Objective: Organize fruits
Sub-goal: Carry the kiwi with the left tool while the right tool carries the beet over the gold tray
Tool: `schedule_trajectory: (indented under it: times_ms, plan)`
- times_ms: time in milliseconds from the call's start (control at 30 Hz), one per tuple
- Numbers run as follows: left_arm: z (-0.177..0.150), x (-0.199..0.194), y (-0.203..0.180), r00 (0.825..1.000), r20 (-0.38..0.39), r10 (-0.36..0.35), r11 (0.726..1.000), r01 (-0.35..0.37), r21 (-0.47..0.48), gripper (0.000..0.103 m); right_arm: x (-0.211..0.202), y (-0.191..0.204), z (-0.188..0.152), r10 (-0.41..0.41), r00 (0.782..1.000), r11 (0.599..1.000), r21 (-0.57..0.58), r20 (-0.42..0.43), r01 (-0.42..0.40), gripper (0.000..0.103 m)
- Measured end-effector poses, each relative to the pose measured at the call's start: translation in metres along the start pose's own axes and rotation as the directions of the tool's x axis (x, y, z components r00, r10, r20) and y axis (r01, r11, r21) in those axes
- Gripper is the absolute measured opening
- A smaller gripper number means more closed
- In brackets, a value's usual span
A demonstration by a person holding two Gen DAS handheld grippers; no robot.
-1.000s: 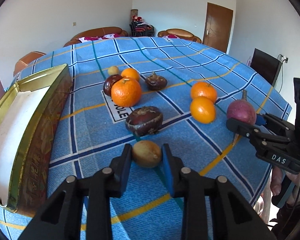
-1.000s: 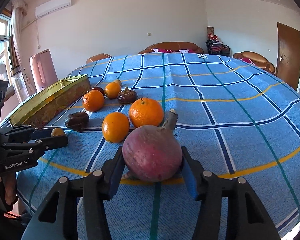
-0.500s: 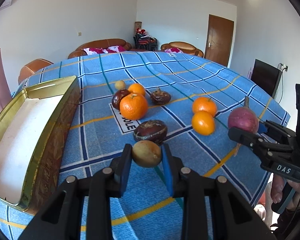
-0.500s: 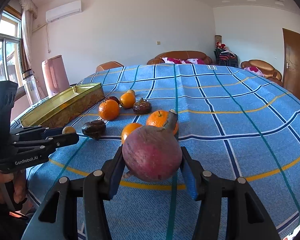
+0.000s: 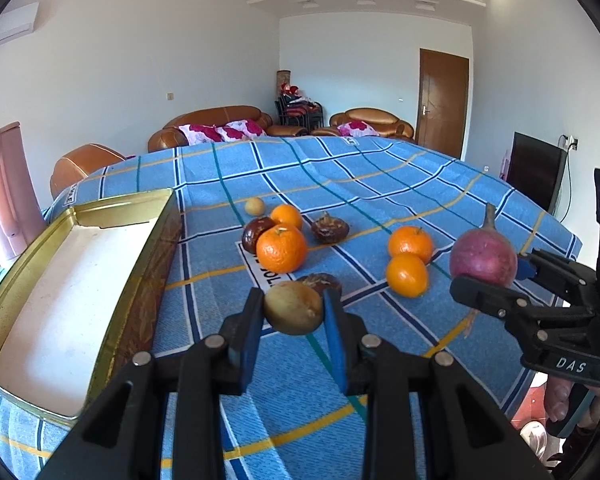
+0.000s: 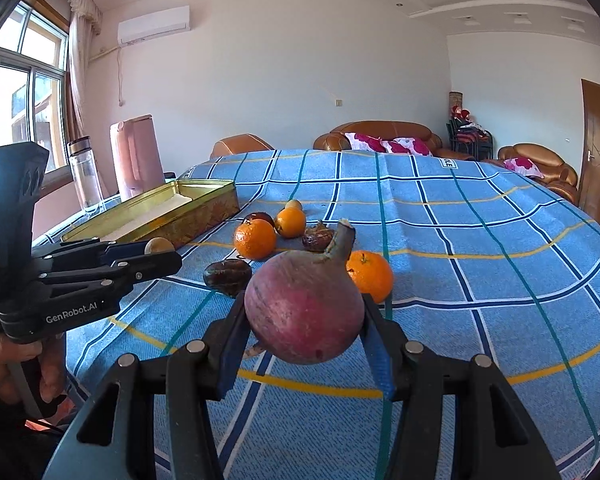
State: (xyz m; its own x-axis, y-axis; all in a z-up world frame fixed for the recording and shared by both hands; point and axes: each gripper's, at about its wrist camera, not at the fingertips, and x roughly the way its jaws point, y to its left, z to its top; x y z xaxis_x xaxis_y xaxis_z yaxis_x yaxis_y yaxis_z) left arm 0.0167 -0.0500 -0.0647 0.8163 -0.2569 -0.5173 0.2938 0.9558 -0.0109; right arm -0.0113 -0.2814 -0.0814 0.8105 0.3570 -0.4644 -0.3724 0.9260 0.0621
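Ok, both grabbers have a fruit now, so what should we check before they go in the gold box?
1. Left gripper shut on the small yellow-green fruit: ok, pads press both sides.
2. Right gripper shut on the red-purple fruit: ok, held off the cloth.
3. Gold box open with bare floor inside: ok, nothing is seen in it.
4. Way from the left gripper to the box free: ok, the box sits just to its left.
5. Way for the right gripper free: not ok, the left gripper sits between it and the box.
6. Grip firm enough for the heavy red-purple fruit: cannot tell.
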Motion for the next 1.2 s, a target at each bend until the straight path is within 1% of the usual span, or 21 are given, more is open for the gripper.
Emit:
schedule_trajectory:
  times_ms: [167,700,1200]
  plan:
    - [0.002,-0.005,0.002,0.999,0.026,0.020,1.000,-0.020,0.000,0.031,-0.003,0.008,0.005,0.011,1.000,1.000,-0.025,0.029,-0.010,0.055]
    - [0.007,-0.021,0.013,0.992,0.099,0.072,0.997,-0.071,-0.013,0.031,-0.001,0.029,0.023,0.049,0.997,0.995,-0.084,0.062,-0.044,0.055]
    - [0.012,-0.029,0.026,0.985,0.133,0.109,0.994,-0.106,-0.033,0.031,0.002,0.042,0.037,0.079,0.994,0.990,-0.124,0.079,-0.069,0.055]
